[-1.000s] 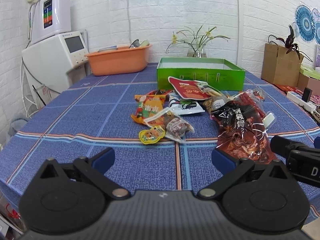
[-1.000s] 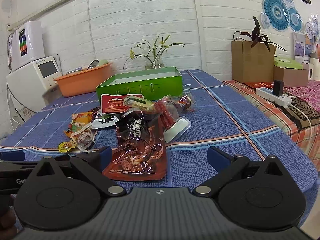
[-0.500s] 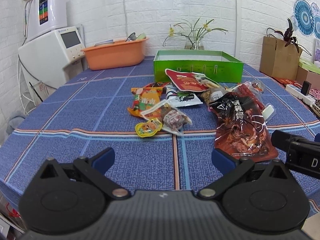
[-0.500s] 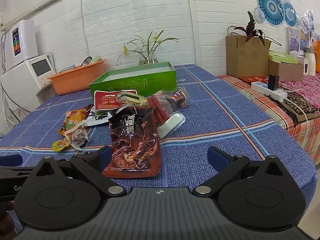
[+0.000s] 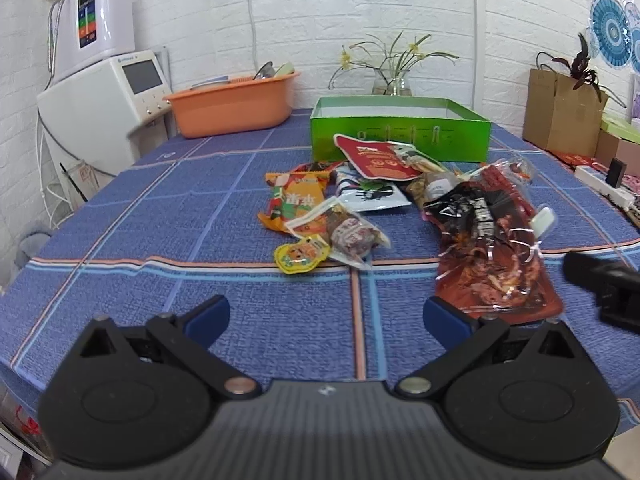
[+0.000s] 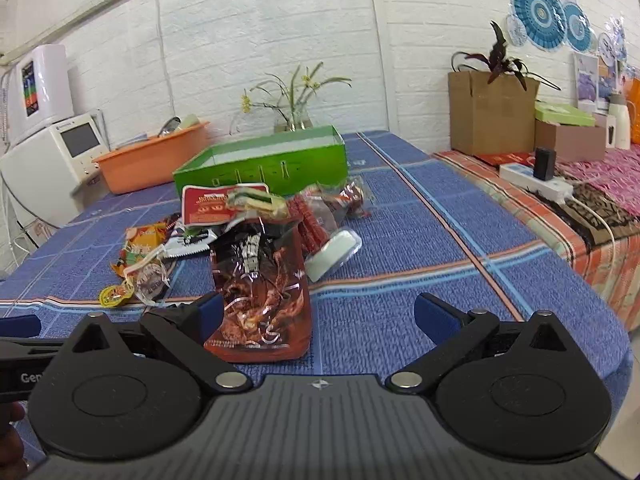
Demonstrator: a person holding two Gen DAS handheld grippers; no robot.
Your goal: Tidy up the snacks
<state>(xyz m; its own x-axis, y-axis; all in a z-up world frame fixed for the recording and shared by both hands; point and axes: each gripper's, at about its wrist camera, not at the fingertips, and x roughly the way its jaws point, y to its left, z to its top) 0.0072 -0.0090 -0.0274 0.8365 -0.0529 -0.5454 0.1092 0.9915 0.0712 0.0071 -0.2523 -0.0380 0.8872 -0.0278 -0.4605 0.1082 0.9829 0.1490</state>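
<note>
The left gripper (image 5: 326, 314) hangs wide open and empty over the blue tablecloth (image 5: 160, 216), and the right gripper (image 6: 316, 316) is equally spread, holding nothing. Just ahead of the right gripper's left finger lies a dark red snack pouch (image 6: 262, 292). Beyond it the other snack packets (image 5: 320, 220) are heaped, and farthest stands the open green box (image 5: 400, 134)
</note>
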